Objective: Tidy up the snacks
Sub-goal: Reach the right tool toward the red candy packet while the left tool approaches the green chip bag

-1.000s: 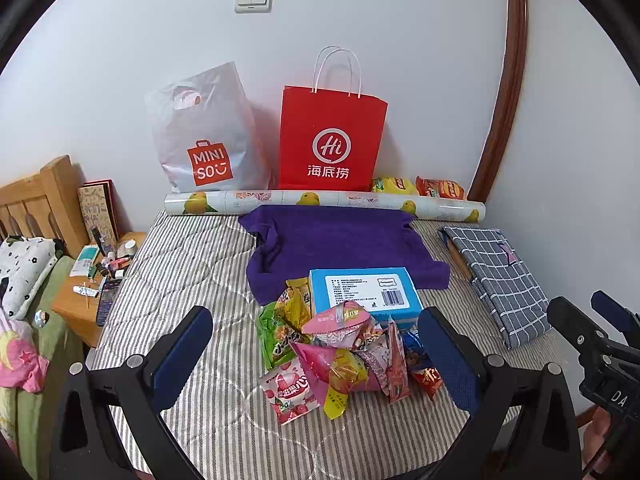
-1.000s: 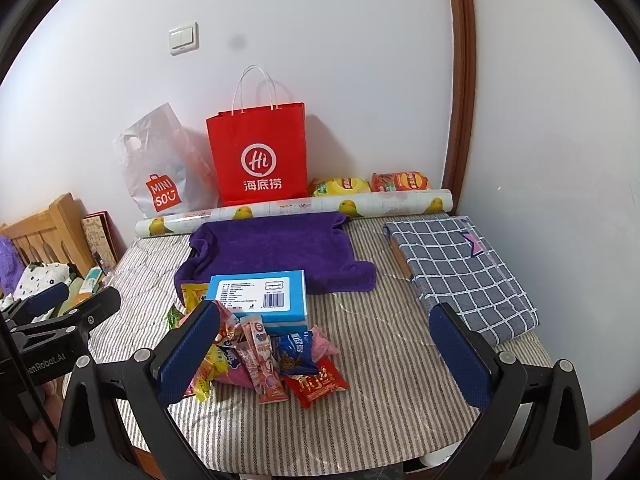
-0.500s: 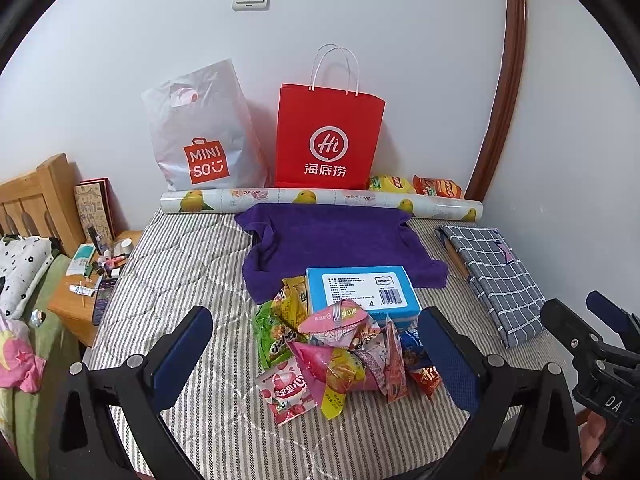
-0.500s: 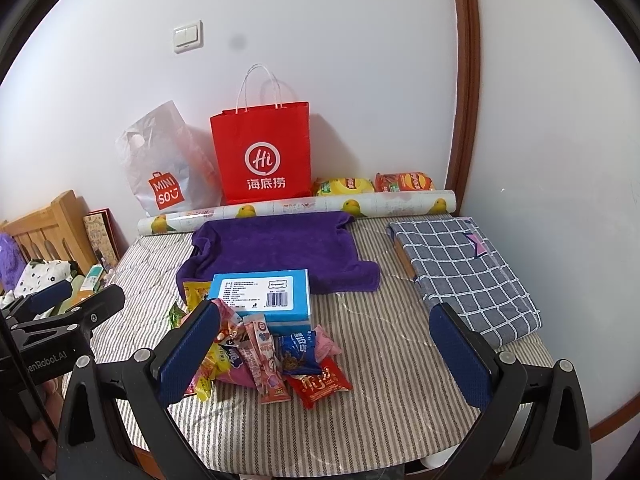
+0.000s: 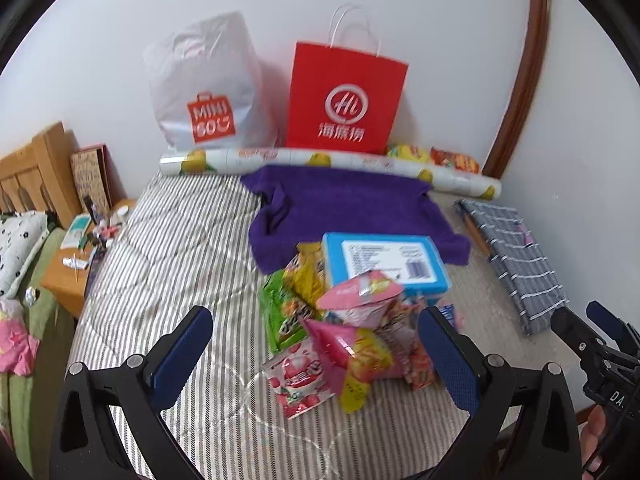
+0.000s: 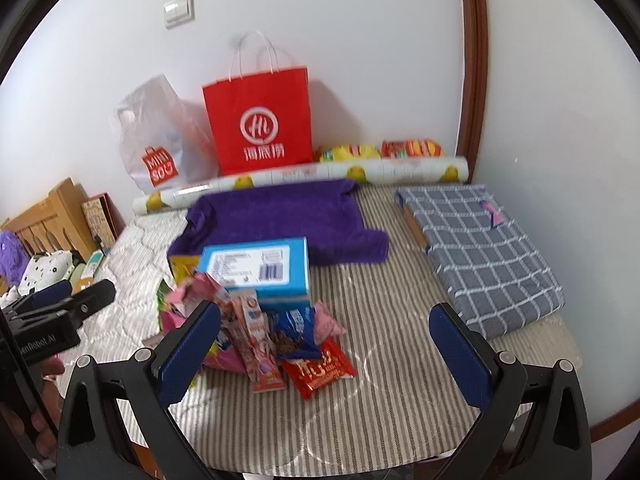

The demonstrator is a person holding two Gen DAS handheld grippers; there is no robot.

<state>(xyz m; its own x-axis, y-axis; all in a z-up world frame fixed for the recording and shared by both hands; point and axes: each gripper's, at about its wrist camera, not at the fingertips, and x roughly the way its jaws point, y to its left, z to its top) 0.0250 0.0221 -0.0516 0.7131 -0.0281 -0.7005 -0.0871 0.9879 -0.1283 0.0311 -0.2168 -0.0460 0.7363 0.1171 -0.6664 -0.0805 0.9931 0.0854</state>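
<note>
Both the left gripper point(image 5: 316, 354) and right gripper point(image 6: 326, 350) are held spread, empty; the light, crinkly snack packets point(image 5: 352, 344) are best pinched by a sealed edge.

Bedroom: headboard point(image 5: 38, 168), quilted mattress point(image 5: 180, 248)

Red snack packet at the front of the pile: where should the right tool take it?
Take the red packet by its free near-right edge, coming from the front right with the open right tool. It lies flat, and its far end looks tucked under the blue packet, so a pull toward you should free it.
</note>
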